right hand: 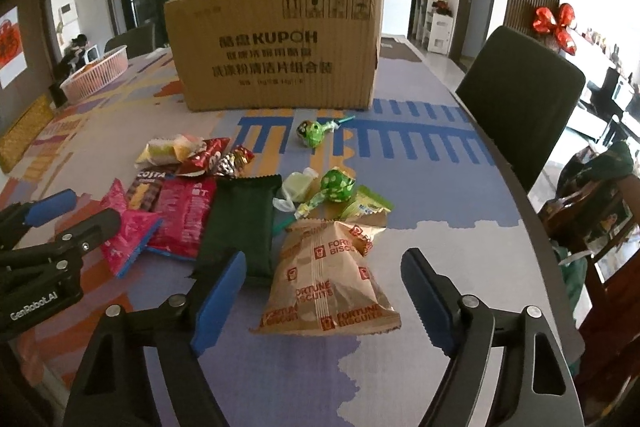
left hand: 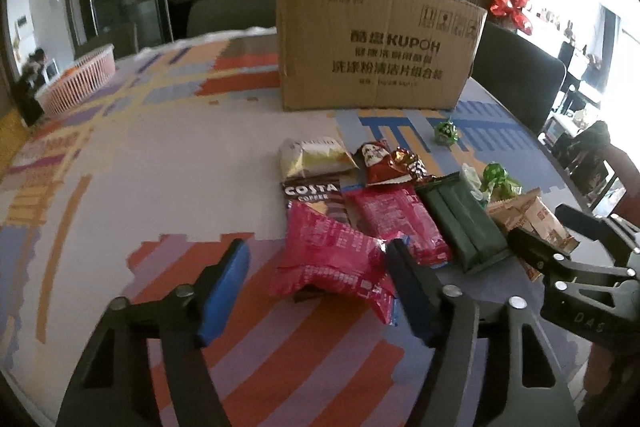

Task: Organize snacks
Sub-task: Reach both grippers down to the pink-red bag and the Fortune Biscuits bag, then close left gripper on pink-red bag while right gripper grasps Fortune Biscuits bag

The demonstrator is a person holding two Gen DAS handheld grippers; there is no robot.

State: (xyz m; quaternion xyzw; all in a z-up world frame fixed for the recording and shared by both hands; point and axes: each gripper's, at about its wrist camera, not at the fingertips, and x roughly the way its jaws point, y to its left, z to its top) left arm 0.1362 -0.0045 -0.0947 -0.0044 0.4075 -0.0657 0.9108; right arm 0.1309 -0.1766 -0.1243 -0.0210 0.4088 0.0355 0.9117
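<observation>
Cardboard box (right hand: 276, 47) — contents hidden

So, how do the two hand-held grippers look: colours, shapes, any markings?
Both look alike. The left hand-held gripper and the right hand-held gripper have black frames with triangular cut-outs, silver rivets and two fingers with blue pads. White lettering shows on their sides: "GenRobot.AI" on the left, "DAS" on the right.

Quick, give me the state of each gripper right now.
Left gripper: open, holding nothing; the pink snack packet lies between its jaws, not gripped.
Right gripper: open, holding nothing; the Fortune Biscuits bag lies between its jaws, not gripped.
</observation>
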